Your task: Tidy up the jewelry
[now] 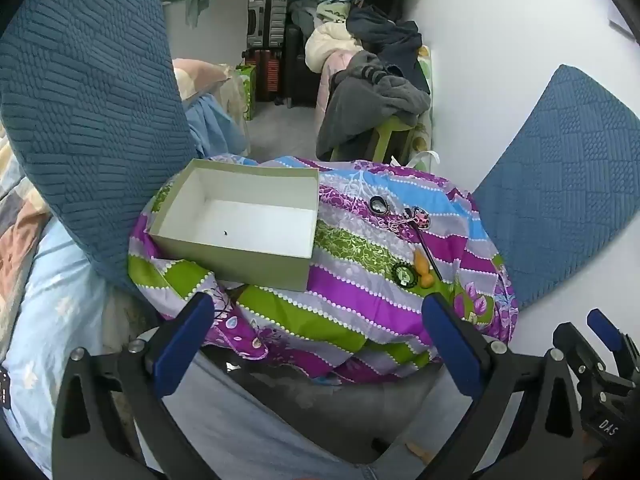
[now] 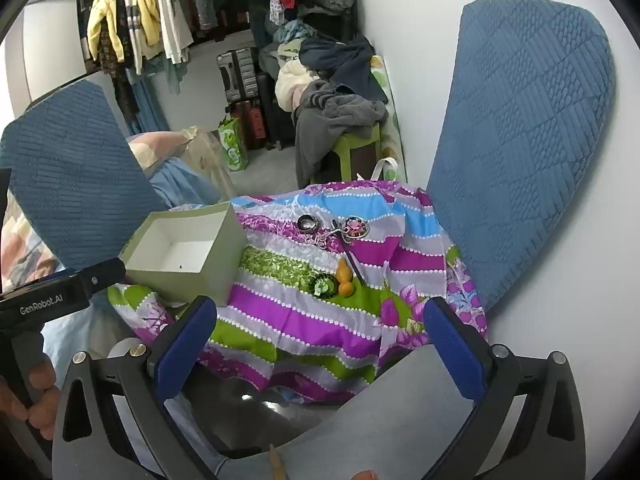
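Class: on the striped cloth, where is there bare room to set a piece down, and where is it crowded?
Free: inside the box, and the cloth between the box and the green pendant. Crowded: around the pendants, chain and gourd.

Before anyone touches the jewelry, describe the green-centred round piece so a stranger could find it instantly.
Start at the open box on the striped cloth. To its right lies a jewelry cluster; the round piece is nearest the camera, touching an orange gourd charm. Only it has a black rim and green centre.
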The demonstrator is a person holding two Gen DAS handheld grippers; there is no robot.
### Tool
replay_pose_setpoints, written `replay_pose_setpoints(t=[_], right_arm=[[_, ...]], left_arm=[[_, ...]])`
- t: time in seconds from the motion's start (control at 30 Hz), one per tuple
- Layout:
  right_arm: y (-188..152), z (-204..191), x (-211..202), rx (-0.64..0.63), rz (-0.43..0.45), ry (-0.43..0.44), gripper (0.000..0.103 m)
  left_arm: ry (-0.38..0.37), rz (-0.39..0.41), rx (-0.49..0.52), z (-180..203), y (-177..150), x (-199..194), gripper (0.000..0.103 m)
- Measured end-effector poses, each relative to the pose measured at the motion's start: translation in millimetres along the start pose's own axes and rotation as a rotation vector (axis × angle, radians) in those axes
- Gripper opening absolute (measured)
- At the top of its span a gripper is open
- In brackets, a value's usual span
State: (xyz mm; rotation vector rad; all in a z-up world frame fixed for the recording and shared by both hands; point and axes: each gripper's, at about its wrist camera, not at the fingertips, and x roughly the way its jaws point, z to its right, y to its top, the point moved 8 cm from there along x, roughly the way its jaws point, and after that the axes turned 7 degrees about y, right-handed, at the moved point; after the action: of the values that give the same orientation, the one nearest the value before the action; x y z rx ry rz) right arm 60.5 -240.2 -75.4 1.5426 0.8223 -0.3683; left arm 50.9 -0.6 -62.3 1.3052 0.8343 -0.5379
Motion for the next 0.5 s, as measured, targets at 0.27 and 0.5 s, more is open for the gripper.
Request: replay_pose_setpoints(t=[0.27,0.5], right_arm=[[1.6,-7.3,1.5,-0.001,0.008,0.016,0.103],[4.2,-4.7,-9.0,-0.009,0.033,0.045,0.103]], left_arm=[[-0.010,0.010,-0.016,-7.0,3.3,1.0,0.103],[0.000,0.021,-0.004,-5.5,3.3,-7.9,0.103]])
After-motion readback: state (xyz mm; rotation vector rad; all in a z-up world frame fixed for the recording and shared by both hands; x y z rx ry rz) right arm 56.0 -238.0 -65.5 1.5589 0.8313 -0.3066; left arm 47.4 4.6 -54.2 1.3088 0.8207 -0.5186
